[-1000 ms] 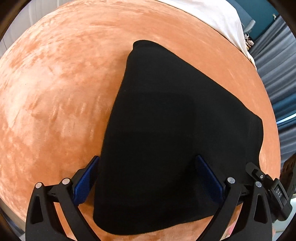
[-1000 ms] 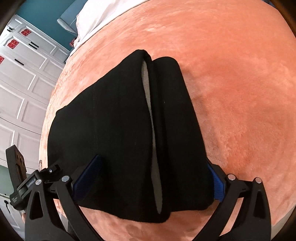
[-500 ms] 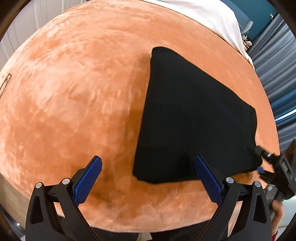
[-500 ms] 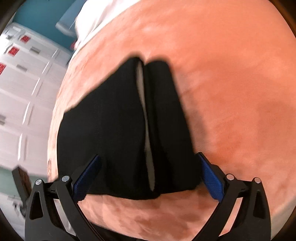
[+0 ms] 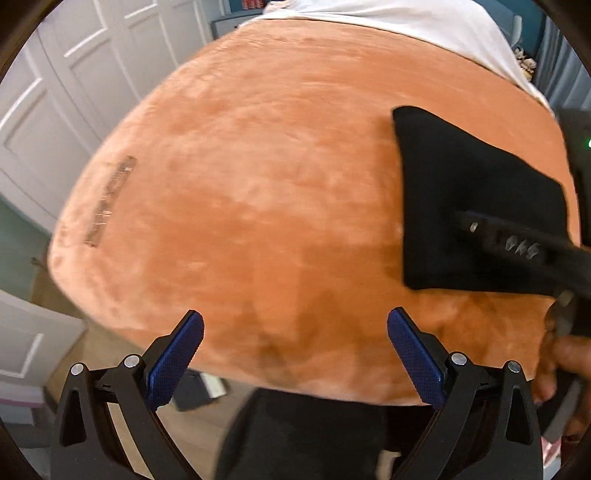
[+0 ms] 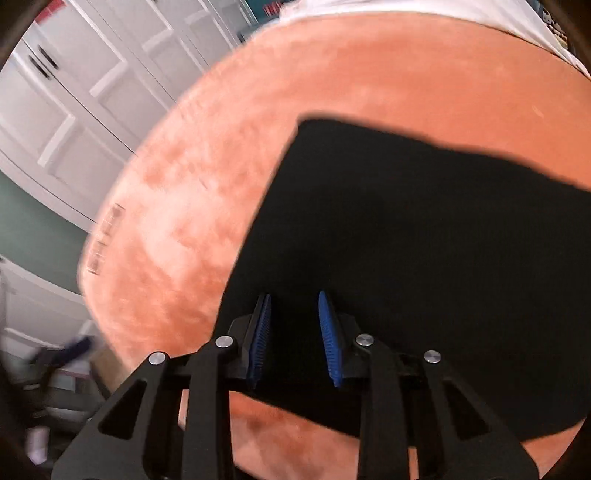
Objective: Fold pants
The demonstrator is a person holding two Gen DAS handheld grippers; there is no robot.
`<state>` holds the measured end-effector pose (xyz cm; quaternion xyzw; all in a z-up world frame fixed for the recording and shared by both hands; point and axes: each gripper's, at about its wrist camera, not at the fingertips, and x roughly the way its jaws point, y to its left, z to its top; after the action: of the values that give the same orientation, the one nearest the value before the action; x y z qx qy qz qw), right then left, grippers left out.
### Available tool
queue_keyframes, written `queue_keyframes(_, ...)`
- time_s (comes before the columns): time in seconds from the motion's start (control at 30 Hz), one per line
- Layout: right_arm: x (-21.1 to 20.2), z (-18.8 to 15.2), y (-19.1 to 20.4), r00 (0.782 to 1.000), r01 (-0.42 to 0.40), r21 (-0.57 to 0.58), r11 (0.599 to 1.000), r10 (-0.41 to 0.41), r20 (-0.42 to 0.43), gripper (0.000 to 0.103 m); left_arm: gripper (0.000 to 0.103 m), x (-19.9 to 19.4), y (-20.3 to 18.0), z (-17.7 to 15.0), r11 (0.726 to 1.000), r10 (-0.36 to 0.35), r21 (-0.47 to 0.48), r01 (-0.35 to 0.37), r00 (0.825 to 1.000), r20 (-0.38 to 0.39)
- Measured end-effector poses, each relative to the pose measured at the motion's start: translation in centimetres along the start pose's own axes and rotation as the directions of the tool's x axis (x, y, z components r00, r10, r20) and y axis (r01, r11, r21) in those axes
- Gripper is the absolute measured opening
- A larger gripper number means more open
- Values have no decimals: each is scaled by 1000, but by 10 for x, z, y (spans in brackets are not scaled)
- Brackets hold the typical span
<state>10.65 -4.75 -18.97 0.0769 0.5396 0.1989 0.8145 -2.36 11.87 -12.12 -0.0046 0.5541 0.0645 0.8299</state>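
Observation:
The black pants (image 6: 406, 240) lie folded into a compact block on the orange plush blanket (image 6: 221, 147). In the left wrist view the pants (image 5: 461, 192) lie at the right. My left gripper (image 5: 295, 343) is open and empty over the blanket's near edge, left of the pants. My right gripper (image 6: 293, 332) hovers over the near part of the pants, its blue pads (image 6: 327, 332) drawn close with a narrow gap and nothing between them. The right gripper's body also shows in the left wrist view (image 5: 517, 247) over the pants.
The orange blanket (image 5: 258, 184) covers a bed with a white sheet (image 5: 406, 18) at the far end. White panelled closet doors (image 6: 74, 110) stand to the left. Floor clutter (image 5: 199, 391) lies below the bed's near edge.
Both grippers have pulled back and swung left. The left gripper has left the pants and stayed open. The right gripper's jaws have closed most of the way from wide open.

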Motion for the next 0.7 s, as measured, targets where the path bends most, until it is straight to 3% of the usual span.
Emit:
queue_keyframes(0.1, -3, -8, 17, 1000, 10, -76, 997, -11, -11, 26, 98, 0, 9, 6, 1000, -16, -16, 16, 1000, -3)
queue_keyframes(0.17, -17, -6, 8, 999, -38, -62, 997, 37, -19, 24, 98, -2, 9, 16, 997, -69, -41, 70, 997, 14)
queue_keyframes(0.23, -49, -4, -20, 998, -46, 40, 998, 44, 55, 38, 98, -4, 4, 25, 991, -125, -54, 126, 992, 27)
queue_keyframes(0.27, -69, -6, -43, 994, 2, 106, 994, -14, 113, 58, 98, -5, -2, 32, 987, -151, -58, 153, 988, 31)
queue_keyframes(0.3, -84, -10, -61, 986, 53, 153, 987, -76, 150, 71, 98, -5, -7, 37, 984, -166, -58, 168, 986, 35)
queue_keyframes(0.33, -104, -16, -85, 966, 139, 212, 967, -180, 188, 75, 97, -6, -12, 41, 982, -178, -54, 180, 983, 40)
queue_keyframes(0.37, -112, -21, -99, 953, 185, 238, 953, -233, 193, 78, 98, -6, -22, 46, 981, -186, -44, 188, 981, 46)
queue_keyframes(0.43, -119, -28, -129, 943, 247, 287, 926, -297, 148, 78, 97, -6, -35, 49, 980, -196, -26, 197, 979, 49)
queue_keyframes(0.53, -105, -38, -162, 979, 155, 348, 925, -190, 71, 79, 97, -3, -60, 52, 980, -198, 7, 198, 980, 35)
queue_keyframes(0.63, -91, -43, -166, 984, 130, 339, 932, -162, 68, 77, 98, -1, -82, 54, 983, -178, 45, 177, 984, 24)
queue_keyframes(0.7, -84, -42, -160, 982, 140, 309, 941, -171, 75, 47, 98, -1, -95, 56, 985, -160, 74, 158, 987, 28)
